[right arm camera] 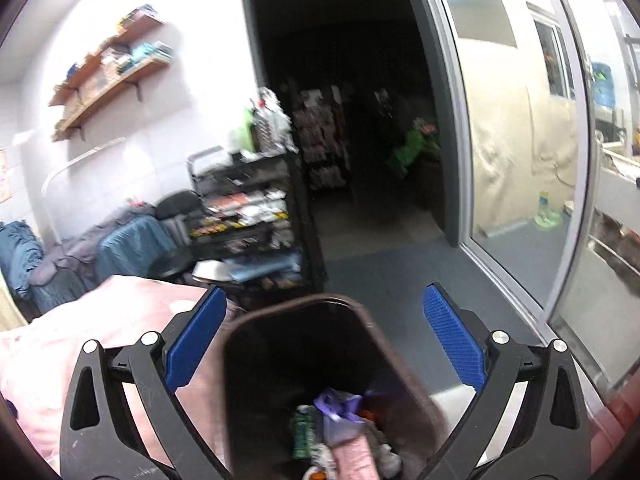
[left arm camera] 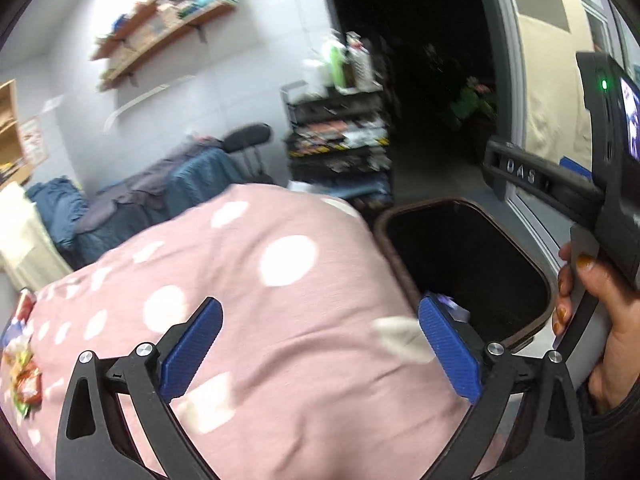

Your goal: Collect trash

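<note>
My left gripper (left arm camera: 320, 344) stands spread wide with nothing between its blue pads (left arm camera: 192, 350), over the pink spotted bedding (left arm camera: 248, 280). My right gripper (right arm camera: 324, 344) is likewise released and empty, its jaws framing the dark bin (right arm camera: 404, 368). Only the left wrist view shows the wrappers (left arm camera: 24, 372) that lie loose on the bedding, on its side far from the bin, and my right hand (left arm camera: 600, 320) on the other tool's handle beyond the bin. Only the right wrist view looks down into the bin, where crumpled trash (right arm camera: 336, 420) lies at the bottom: a purple wrapper (right arm camera: 340, 404) and a green packet (right arm camera: 304, 432) among pale scraps. The bin stands upright, mouth upward, touching or just beside the bedding's edge; the long axis of its rounded oblong rim runs away from me toward the dark doorway (right arm camera: 352, 120). Which way the blurred wrappers point I cannot tell.
</note>
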The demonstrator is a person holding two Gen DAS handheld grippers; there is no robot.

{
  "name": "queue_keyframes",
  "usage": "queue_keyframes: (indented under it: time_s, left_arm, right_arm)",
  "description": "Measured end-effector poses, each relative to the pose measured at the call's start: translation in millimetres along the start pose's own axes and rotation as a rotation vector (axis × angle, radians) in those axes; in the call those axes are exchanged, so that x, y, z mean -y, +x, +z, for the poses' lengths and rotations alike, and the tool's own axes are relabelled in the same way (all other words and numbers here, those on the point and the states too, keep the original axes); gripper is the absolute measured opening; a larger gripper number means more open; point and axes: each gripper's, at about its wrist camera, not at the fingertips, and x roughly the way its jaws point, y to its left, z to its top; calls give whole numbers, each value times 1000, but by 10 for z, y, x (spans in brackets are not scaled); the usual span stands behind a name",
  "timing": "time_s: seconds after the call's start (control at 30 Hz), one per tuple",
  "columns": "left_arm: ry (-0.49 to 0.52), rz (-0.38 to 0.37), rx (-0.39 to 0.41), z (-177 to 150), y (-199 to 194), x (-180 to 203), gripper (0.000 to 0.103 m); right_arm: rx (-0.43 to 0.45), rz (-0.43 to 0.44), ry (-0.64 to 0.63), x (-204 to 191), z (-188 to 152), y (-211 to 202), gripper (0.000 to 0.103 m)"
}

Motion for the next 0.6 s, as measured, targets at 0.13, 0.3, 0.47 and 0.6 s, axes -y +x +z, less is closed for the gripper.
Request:
queue_keyframes:
  time_s: [0.13, 0.3, 0.47, 0.6]
  left_arm:
    - [-100, 53, 41, -150, -259, -315, 98]
    - [-201, 154, 108, -343, -538, -658, 98]
    - [-280, 213, 144, -594, -800, -995, 98]
    - [-333, 273, 161, -776, -956, -1252, 98]
  right_arm:
    - [14, 75, -49, -367, -83, -263, 97]
    - [74, 151, -63, -690, -260, -674, 97]
    - [154, 228, -142, -1017, -514, -1160, 98]
    - [142, 317, -224, -1245, -717, -1502, 98]
